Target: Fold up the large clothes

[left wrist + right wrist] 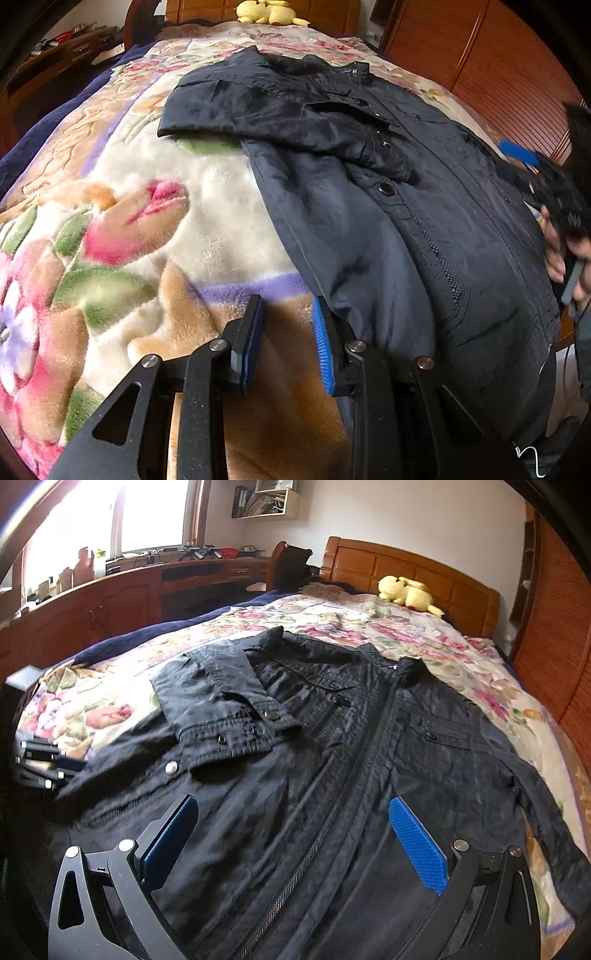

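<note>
Broadly, one dark jacket (369,760) is lying face up along the middle of the bed, its collar pointing toward the wooden headboard (406,572) and its hem hanging near the foot edge under both grippers. One sleeve is lying folded across the chest, its snap cuff resting near the zip, while the other sleeve is stretching out straight toward the edge beside the slatted wardrobe doors (554,646). Wide bare blanket (147,221) is showing on the window side of the jacket, giving plenty of room there; the wardrobe side is leaving only a narrow strip. The left gripper (284,343) is hovering just over the blanket beside the jacket's hem corner, its jaws standing partly apart with nothing between them; its right finger is sitting at the edge of the cloth. The right gripper (291,842) is hanging above the lower front of the jacket, spread wide and pinching nothing, the zip running between its two blue ribbed pads. The jacket is looking thin, crinkled and slightly shiny, with metal snaps and two chest pockets. The blanket is looking thick and fleecy, printed with pink, green and tan flowers. One yellow plush toy (406,592) is lying at the headboard, well apart from the jacket. A long wooden cabinet (110,602) is running under the window
</note>
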A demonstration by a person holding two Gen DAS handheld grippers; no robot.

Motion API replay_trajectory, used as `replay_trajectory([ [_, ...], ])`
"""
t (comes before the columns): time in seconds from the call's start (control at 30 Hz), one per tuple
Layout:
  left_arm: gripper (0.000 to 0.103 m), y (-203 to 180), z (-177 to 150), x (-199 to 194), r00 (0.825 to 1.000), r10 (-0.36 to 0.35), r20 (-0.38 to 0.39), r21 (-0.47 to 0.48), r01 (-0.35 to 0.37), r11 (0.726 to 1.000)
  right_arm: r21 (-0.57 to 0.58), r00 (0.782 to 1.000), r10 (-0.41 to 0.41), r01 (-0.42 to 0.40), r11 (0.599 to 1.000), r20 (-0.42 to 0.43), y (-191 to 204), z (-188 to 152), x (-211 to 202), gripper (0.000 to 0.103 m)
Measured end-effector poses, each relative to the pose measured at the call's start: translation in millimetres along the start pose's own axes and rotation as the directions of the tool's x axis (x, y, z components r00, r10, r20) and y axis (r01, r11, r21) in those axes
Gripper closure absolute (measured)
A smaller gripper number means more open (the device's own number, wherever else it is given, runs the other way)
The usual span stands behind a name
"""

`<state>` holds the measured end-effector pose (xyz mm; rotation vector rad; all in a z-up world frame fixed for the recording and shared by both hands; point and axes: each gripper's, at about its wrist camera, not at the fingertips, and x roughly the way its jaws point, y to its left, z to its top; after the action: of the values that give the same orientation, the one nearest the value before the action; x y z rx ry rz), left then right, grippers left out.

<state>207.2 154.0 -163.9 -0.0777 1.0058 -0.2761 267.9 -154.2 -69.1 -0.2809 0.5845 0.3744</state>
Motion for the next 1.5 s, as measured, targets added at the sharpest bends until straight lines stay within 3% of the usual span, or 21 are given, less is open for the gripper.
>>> replay_trajectory([
  [0.13, 0.076, 1, -3, -1, 1.000, -0.006, 0.010, -0.002, 0.006, 1.000, 0.024, 0.999, 0.032, -0.032, 0.999, -0.019, -13, 26, 29, 0.005],
  [0.3, 0.076, 4, -4, -3, 1.000, -0.017, 0.021, -0.013, 0.017, 1.000, 0.042, 0.993, 0.078, -0.074, 0.996, -0.086, -20, 52, 85, 0.021],
  [0.4, 0.076, 4, -5, -3, 0.999, -0.021, 0.029, -0.014, 0.021, 1.000, 0.066, 0.983, 0.115, -0.106, 0.992, -0.140, -17, 57, 122, 0.030],
  [0.63, 0.076, -3, -8, -2, 1.000, -0.011, 0.028, 0.031, 0.010, 0.999, 0.096, 0.967, 0.141, -0.123, 0.988, -0.214, -7, 55, 176, 0.035],
  [0.67, 0.076, -4, -7, -2, 1.000, -0.015, 0.027, 0.033, 0.015, 0.999, 0.102, 0.966, 0.149, -0.129, 0.986, -0.212, -6, 54, 178, 0.042],
  [0.7, 0.076, -3, -7, -2, 0.999, -0.020, 0.027, 0.032, 0.019, 0.999, 0.104, 0.965, 0.162, -0.143, 0.984, -0.209, -6, 55, 179, 0.055],
  [0.73, 0.076, -3, -7, -2, 0.999, -0.026, 0.027, 0.029, 0.025, 0.999, 0.101, 0.964, 0.165, -0.146, 0.984, -0.211, -7, 58, 179, 0.058],
  [0.8, 0.076, -2, -7, -2, 0.999, -0.030, 0.030, 0.022, 0.029, 0.999, 0.081, 0.964, 0.169, -0.155, 0.985, -0.206, -3, 57, 179, 0.087],
  [1.0, 0.075, 3, -6, -3, 0.999, -0.022, 0.038, -0.013, 0.022, 1.000, -0.008, 0.971, 0.192, -0.195, 0.981, -0.144, 6, 53, 146, 0.094],
  [1.17, 0.075, 12, -7, -6, 0.999, -0.025, 0.041, -0.045, 0.027, 0.999, 0.027, 0.978, 0.206, -0.205, 0.978, -0.034, -13, 44, 86, 0.094],
  [1.33, 0.075, 14, -8, -5, 0.999, -0.023, 0.041, -0.059, 0.025, 0.998, 0.067, 0.988, 0.154, -0.156, 0.986, 0.031, -39, 9, 22, 0.094],
  [1.5, 0.075, 7, -9, -3, 0.999, 0.018, 0.046, -0.048, -0.015, 0.999, 0.168, 0.995, 0.094, -0.098, 0.981, 0.033, -66, -35, -16, 0.094],
])
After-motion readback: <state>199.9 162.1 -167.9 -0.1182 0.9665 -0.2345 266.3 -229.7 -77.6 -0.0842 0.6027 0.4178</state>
